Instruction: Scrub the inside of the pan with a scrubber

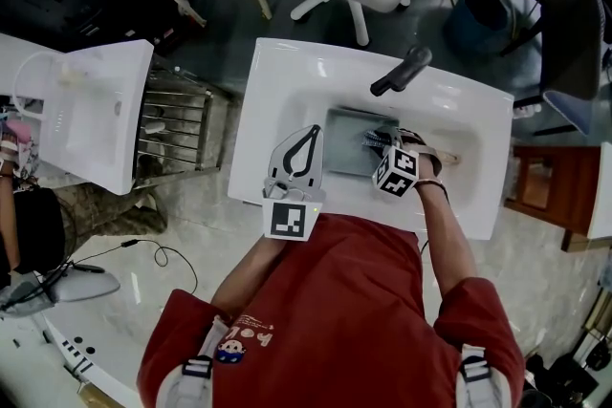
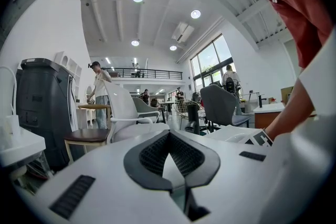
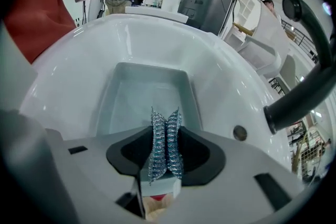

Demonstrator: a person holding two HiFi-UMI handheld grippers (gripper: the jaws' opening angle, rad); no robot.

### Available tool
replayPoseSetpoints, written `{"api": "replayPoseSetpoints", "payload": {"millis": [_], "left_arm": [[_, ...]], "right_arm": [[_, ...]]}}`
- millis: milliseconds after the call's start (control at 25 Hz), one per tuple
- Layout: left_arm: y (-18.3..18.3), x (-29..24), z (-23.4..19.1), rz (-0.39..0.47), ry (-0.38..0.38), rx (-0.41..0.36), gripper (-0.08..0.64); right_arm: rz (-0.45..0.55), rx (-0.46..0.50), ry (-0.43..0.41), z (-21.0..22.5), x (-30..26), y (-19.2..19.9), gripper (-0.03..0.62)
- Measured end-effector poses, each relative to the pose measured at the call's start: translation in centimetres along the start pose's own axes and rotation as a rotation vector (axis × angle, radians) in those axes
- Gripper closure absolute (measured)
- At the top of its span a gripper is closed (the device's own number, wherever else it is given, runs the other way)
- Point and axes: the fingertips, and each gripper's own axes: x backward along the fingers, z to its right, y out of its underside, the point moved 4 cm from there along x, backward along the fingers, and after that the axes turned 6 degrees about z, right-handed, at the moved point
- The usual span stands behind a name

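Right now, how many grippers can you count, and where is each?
2. Left gripper, shut and empty, above the sink's front rim; right gripper over the pan, clamping the wire scrubber.

Grey pan (image 1: 350,146) sits in the white sink (image 1: 287,81), with the black faucet (image 1: 402,72) at its 1 o'clock. Right gripper (image 1: 381,146) holds a silvery scrubber (image 1: 372,139) at the pan's 3 o'clock, and the left gripper (image 1: 314,133) is at 9.

No word, number or brand can be read. The red shirt (image 1: 363,301), just below the sink (image 1: 277,72), bears a small pale print too small to make out. At the sink's near rim, the marker cubes of the left gripper (image 1: 313,131) and right gripper (image 1: 375,141) show only black-and-white squares.
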Motion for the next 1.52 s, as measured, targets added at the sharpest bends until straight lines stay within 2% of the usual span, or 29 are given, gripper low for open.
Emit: {"api": "replayPoseSetpoints", "payload": {"millis": [200, 360, 680, 880, 960, 1160, 1280, 1520], "left_arm": [[0.3, 0.3, -0.2, 0.000, -0.006, 0.005, 0.552], [0.2, 0.2, -0.3, 0.000, -0.007, 0.008, 0.552], [-0.1, 0.0, -0.1, 0.001, 0.003, -0.002, 0.552], [-0.1, 0.1, -0.1, 0.006, -0.001, 0.001, 0.552], [-0.1, 0.2, -0.2, 0.003, -0.006, 0.003, 0.552], [0.2, 0.6, -0.3, 0.001, -0.014, 0.010, 0.552], [0.5, 0.7, -0.3, -0.006, -0.019, 0.009, 0.552], [0.8, 1.2, -0.1, -0.015, -0.025, 0.008, 0.552]], "right_arm": [[0.000, 0.062, 0.091, 1.3, -0.8, 0.1, 0.431], [-0.003, 0.090, 0.133, 2.1, -1.3, 0.1, 0.431], [-0.014, 0.082, 0.138, 2.0, -1.3, 0.1, 0.431], [0.002, 0.008, 0.112, 2.2, -0.3, -0.7, 0.431], [0.024, -0.027, 0.072, 2.0, 0.8, -1.7, 0.431], [0.027, -0.046, -0.140, -0.7, 2.6, -3.4, 0.431], [0.034, -0.080, -0.252, -2.2, 2.6, -3.8, 0.431], [0.013, -0.137, -0.424, -4.2, 1.6, -4.7, 0.434]]}}
